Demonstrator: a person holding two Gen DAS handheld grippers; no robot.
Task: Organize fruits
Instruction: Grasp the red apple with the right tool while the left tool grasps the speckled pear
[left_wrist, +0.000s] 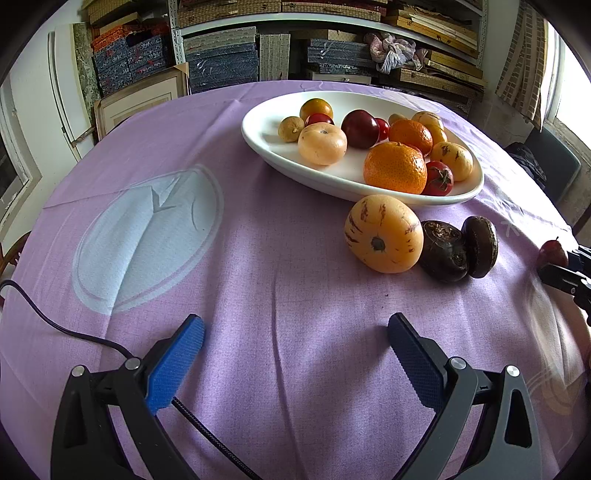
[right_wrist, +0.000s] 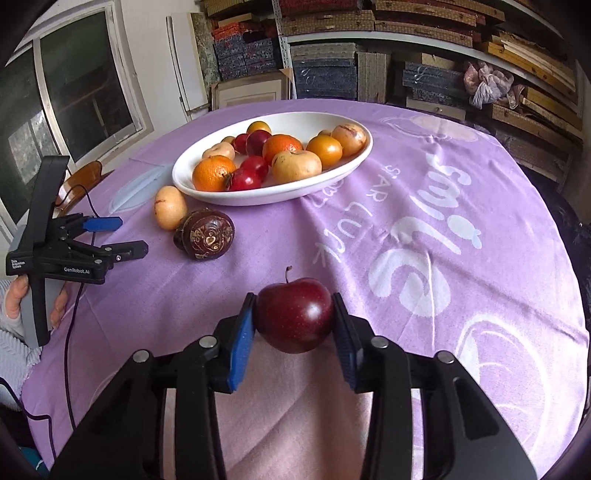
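A dark red apple rests on the purple tablecloth, and my right gripper is shut on it, one blue pad pressing each side. In the left wrist view the same apple shows at the far right edge. My left gripper hovers open over bare cloth with nothing between its fingers; in the right wrist view the left gripper is at the left. A white oval bowl holds several oranges, red fruits and yellow fruits. In front of it lie a yellow striped melon and two dark brown fruits.
The tablecloth carries white lettering on the right side. A black cable trails from the left gripper, which a person's hand holds. Shelves of stacked boxes stand behind the table, and a wooden chair back sits at the left.
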